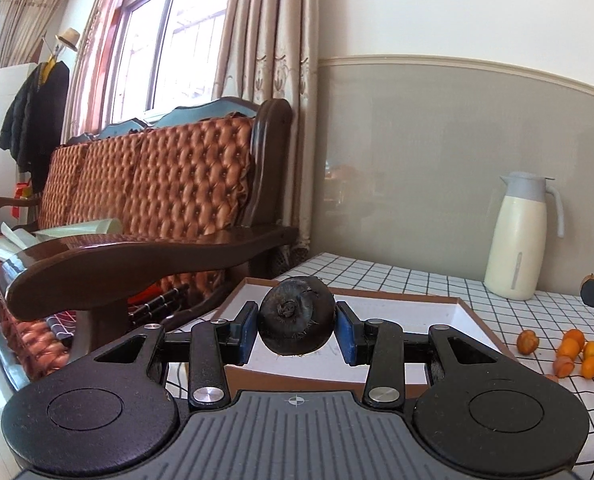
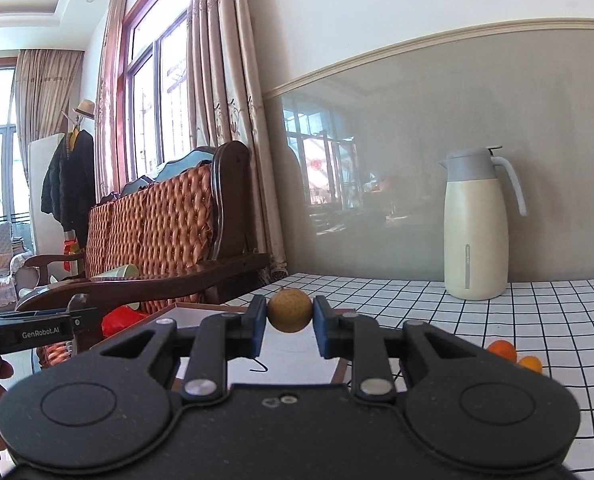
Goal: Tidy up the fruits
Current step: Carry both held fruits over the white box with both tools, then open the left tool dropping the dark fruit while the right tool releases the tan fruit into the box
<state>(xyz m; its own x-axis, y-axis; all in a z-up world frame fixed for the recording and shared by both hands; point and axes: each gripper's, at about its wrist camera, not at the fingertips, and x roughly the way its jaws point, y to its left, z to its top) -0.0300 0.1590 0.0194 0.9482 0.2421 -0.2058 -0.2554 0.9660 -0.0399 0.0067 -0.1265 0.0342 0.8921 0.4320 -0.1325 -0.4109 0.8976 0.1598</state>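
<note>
**Both claws loaded above tray**

Left claw [image 1: 296,318] clamped on dark round wrinkled fruit [image 1: 297,314], right claw [image 2: 289,314] clamped on small tan round fruit [image 2: 289,309]; both held above brown-rimmed white tray [image 1: 401,312] on checked-cloth surface [image 1: 417,276]. Small orange fruits [image 1: 581,354] sit right of the tray.

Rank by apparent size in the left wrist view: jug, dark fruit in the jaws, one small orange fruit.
1. Cream jug.
2. Dark fruit, though nearness to the camera enlarges it.
3. Small orange fruit.
</note>
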